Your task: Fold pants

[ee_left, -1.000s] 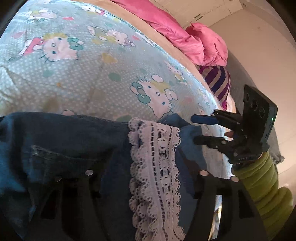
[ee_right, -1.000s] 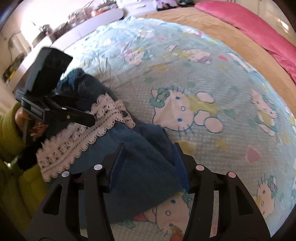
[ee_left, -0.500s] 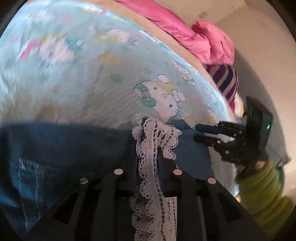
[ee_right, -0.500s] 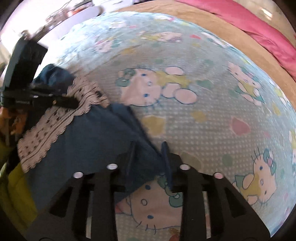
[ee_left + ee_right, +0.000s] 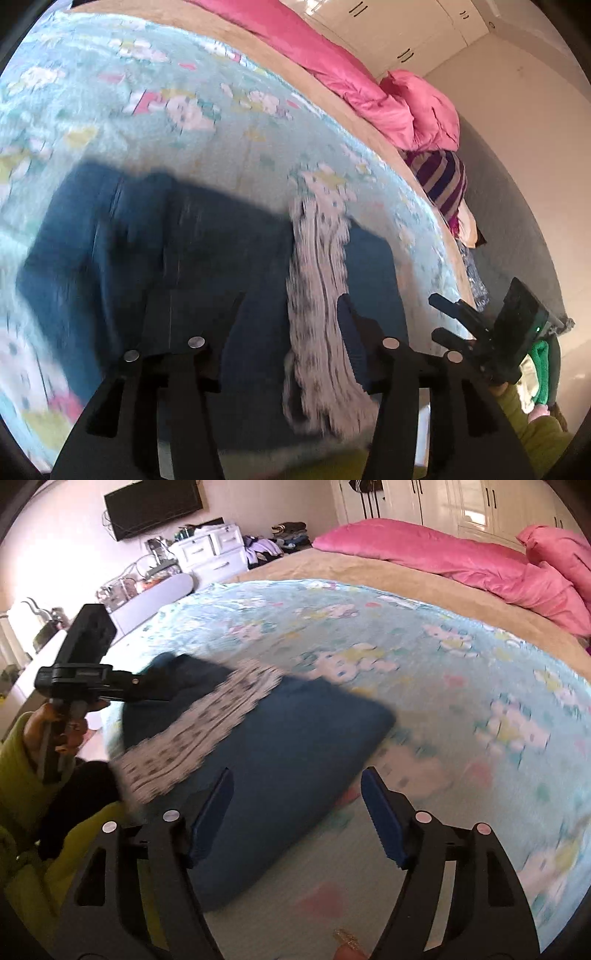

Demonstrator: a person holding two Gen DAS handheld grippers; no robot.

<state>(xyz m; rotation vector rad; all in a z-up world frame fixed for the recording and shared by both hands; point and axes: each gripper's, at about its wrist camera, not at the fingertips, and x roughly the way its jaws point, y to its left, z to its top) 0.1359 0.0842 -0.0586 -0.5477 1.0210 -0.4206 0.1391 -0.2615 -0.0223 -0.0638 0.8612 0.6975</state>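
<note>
- In the right wrist view, a white drawer chest [image 5: 210, 552] and a black wall screen [image 5: 153, 506] are seen at 11 o'clock, with pink pillows [image 5: 461, 561] at 1 o'clock.
- The dark blue denim pants with a white lace band [image 5: 207, 280] are spread on the pale blue cartoon-print sheet [image 5: 155, 122], their long axis running 9 to 3 o'clock in the left wrist view.
- The left gripper [image 5: 291, 332] is held spread above the denim.
- The right gripper [image 5: 297, 816] is spread wide, pinching nothing.

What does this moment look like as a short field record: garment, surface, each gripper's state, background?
garment: dark blue denim pants with a white lace band, lying folded
surface: light blue cartoon-print bedsheet
left gripper: open, holding nothing, over the pants
right gripper: open, empty, one finger over the pants, the other over the sheet
background: pink quilt at the bed's far side
image quality: motion blur in both views
</note>
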